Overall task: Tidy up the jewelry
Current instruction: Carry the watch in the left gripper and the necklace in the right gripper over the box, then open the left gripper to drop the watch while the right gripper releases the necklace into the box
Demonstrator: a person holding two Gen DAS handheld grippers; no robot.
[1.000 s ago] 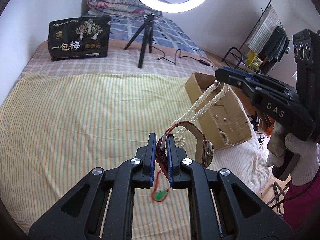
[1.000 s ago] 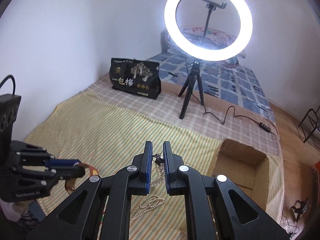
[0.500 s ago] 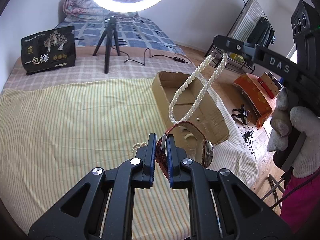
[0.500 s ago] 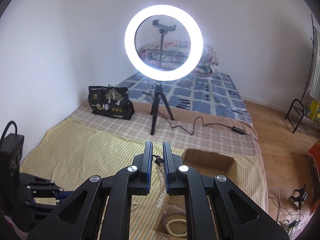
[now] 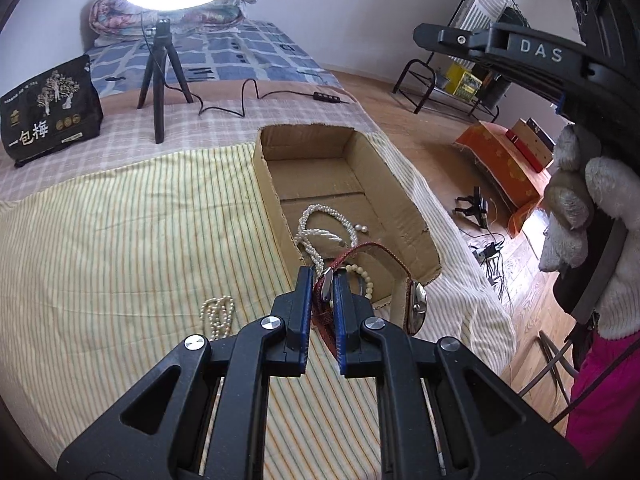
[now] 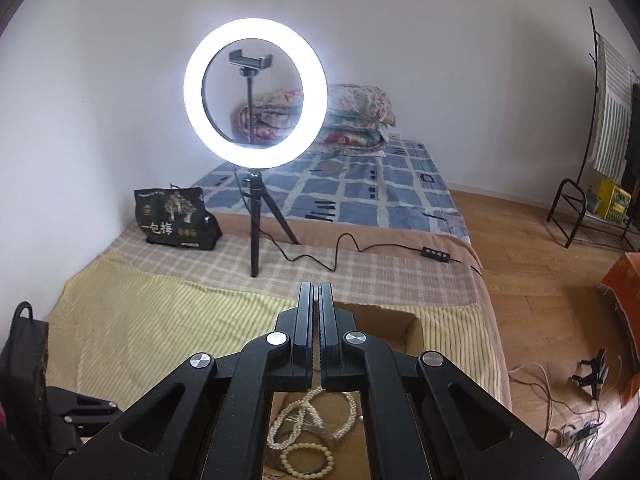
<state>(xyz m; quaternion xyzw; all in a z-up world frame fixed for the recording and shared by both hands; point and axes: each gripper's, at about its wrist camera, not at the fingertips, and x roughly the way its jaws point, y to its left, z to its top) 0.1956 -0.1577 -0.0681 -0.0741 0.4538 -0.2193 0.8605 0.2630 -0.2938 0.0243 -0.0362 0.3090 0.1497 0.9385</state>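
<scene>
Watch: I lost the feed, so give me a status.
Left gripper shut on watch strap, near box corner. Right gripper shut, empty. Pearl necklace in box. Nothing blocking.

Your right black two-finger gripper (image 6: 315,296) shows its jaws pressed together, empty, above the brown cardboard box (image 6: 412,330); a white pearl necklace (image 6: 310,420) and a cream bead bracelet (image 6: 306,458) lie inside.

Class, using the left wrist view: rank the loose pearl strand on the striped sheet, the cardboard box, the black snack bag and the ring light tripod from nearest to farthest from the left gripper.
From the left gripper:
1. Pearl strand, just left on the striped sheet.
2. Cardboard box, ahead, slightly right.
3 and 4. Ring light tripod straight back and black snack bag far left: too close to call.
</scene>
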